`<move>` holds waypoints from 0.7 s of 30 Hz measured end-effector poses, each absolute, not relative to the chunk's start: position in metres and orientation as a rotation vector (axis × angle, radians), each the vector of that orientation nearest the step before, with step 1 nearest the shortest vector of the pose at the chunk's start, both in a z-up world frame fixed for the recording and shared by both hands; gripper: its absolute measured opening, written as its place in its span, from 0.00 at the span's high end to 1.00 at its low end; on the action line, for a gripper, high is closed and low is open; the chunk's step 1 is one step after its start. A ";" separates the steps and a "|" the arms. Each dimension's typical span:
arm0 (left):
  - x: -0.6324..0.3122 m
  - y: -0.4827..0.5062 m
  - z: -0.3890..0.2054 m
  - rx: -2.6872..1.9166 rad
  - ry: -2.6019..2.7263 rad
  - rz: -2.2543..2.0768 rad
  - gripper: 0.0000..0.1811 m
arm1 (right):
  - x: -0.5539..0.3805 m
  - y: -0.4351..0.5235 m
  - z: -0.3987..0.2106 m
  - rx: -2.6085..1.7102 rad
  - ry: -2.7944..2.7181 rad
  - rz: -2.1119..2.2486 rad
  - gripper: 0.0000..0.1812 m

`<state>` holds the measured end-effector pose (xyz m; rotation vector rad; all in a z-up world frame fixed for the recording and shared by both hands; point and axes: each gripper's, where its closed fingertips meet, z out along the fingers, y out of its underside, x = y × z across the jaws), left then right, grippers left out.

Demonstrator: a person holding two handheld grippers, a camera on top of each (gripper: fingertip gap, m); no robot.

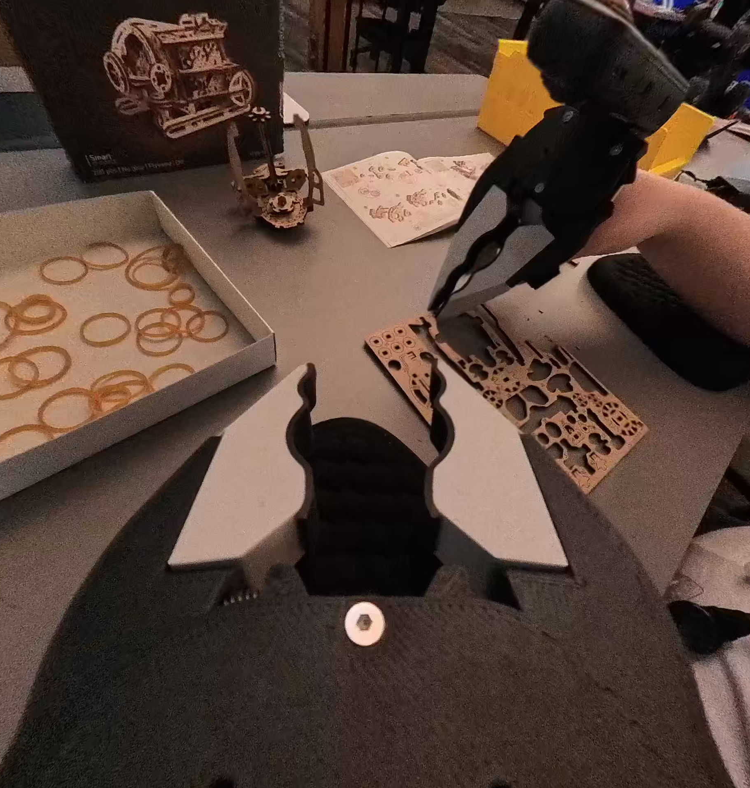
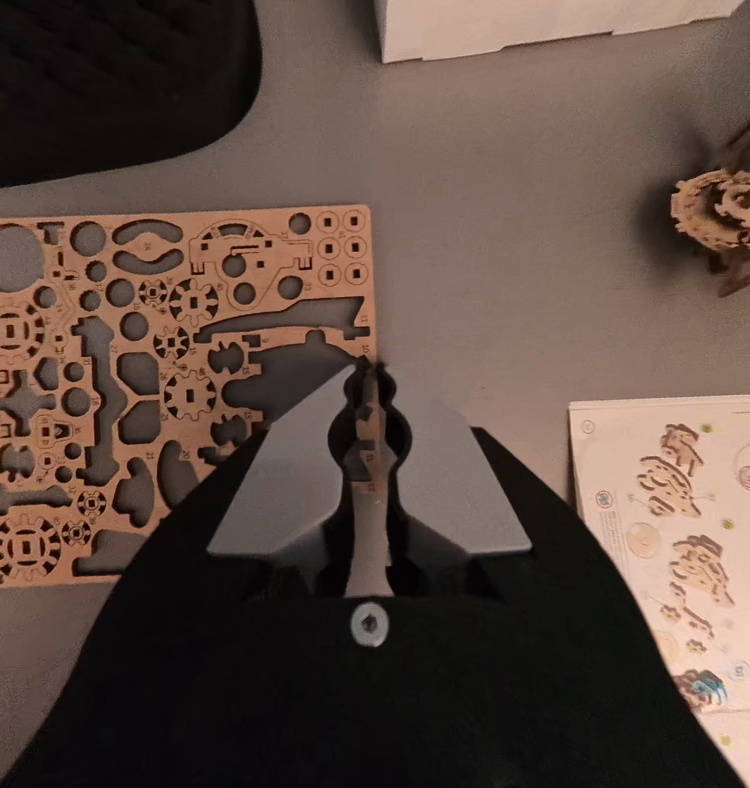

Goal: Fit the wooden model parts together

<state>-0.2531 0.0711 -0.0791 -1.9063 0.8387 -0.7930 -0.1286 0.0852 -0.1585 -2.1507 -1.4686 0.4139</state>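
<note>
Gripper on the right [image 2: 370, 366] is clamped along a thin wooden strip [image 2: 371, 447], the corner edge of the wooden parts sheet [image 2: 151, 383], which lies flat on the grey desk [image 2: 492, 213]. Its own camera shows the strip running lengthwise between the fingers, from the tips back toward the palm, while the sheet's long side stretches away to the left of the picture. Only this view shows the sheet's cut-outs and gears from above.

Left gripper [image 1: 371, 371] hangs released above the desk, fingers well apart with nothing between them, near the sheet's [image 1: 535, 396] closest edge. Its camera alone takes in the right gripper [image 1: 439, 313] from outside, tips down on the sheet's far corner, plus a white tray of rubber bands [image 1: 220, 277], the kit box [image 1: 151, 85] and a yellow bin [image 1: 518, 89].

Both views catch the half-built wooden model [image 1: 279, 187] standing upright and the open instruction booklet [image 1: 407, 192], as well as a black pad [image 1: 671, 320].
</note>
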 end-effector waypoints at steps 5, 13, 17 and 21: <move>-0.243 0.073 -0.083 -1.892 0.867 -0.841 0.69 | -0.128 0.085 -0.142 -1.991 -1.452 0.325 0.98; -0.211 0.063 -0.089 -1.965 0.984 -1.093 0.83 | -0.106 0.079 -0.071 -1.720 -1.205 0.206 0.98; -0.192 0.060 -0.090 -1.987 1.041 -1.177 0.75 | -0.095 0.071 -0.050 -1.646 -1.111 0.213 0.98; -0.169 0.039 -0.084 -1.998 1.183 -1.447 0.82 | -0.080 0.071 -0.047 -1.641 -1.068 0.150 0.98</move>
